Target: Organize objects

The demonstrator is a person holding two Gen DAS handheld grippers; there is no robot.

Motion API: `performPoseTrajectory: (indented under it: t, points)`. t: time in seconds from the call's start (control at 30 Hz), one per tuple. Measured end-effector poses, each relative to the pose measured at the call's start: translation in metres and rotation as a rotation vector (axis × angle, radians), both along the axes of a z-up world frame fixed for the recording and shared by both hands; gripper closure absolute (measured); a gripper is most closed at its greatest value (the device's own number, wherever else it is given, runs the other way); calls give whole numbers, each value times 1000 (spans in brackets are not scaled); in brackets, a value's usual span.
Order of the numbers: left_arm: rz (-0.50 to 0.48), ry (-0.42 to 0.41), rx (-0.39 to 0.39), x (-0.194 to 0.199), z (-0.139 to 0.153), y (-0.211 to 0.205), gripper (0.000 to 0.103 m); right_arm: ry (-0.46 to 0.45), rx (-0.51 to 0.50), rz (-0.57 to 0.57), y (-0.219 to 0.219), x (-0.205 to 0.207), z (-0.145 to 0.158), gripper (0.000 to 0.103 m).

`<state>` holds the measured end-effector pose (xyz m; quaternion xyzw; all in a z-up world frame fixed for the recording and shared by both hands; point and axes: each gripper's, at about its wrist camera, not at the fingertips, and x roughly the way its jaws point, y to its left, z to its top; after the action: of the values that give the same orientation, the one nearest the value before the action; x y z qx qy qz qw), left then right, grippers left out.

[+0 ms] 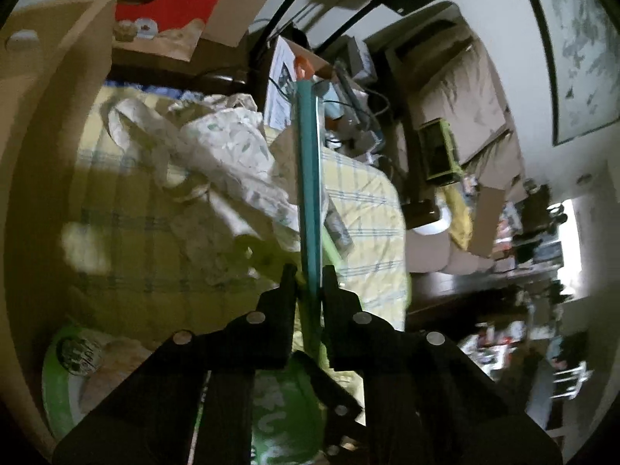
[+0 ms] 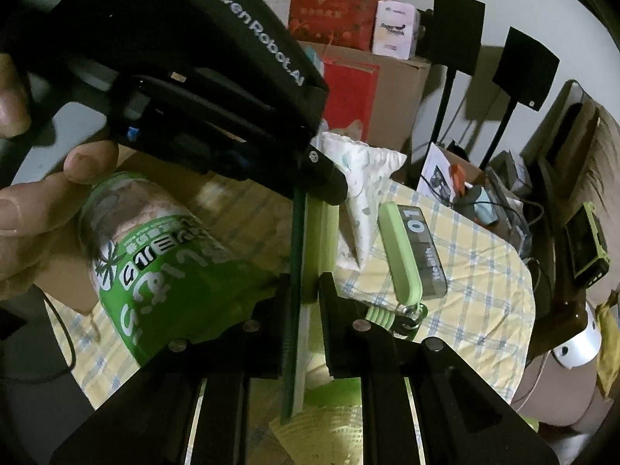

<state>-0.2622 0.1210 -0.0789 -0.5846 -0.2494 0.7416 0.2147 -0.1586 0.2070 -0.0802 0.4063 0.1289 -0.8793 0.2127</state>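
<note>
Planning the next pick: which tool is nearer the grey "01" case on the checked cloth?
Right. The right tool sits just left of the grey case; the left tool is farther up-left.

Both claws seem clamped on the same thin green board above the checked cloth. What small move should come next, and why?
Probably release one claw, likely the left claw, and let the right claw carry the thin green board alone. Both appear shut on it edge-on, and the green packet crowds the left side.

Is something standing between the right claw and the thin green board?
Nothing visible. The thin green board is already between the jaws of the right claw, which is shut on it. The left claw grips the board's far end.
</note>
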Motion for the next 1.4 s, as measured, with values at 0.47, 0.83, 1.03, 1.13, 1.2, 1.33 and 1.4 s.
performPoseTrajectory:
  t: [0.47,0.83,1.03,1.13,1.2,1.33,1.4]
  points:
    - [-53,40,86,14,28,-8,92,-96,-182,-81,32,-5,4,82]
    - [-68,111,121,30,70,-35,92,-40,-143,-38,8,19,49,83]
    - [-32,148,123,45,88,-73,92,-12,-128,15,-23,33,73,83]
    - [-7,155,131,51,92,-97,92,1,-134,47,-41,38,83,83]
    - [11,161,118,55,95,-112,92,9,-136,71,-54,42,88,83]
    - [47,162,106,59,96,-140,92,15,-126,120,-82,49,95,83]
    - [68,159,99,62,97,-154,92,15,-126,145,-97,50,95,83]
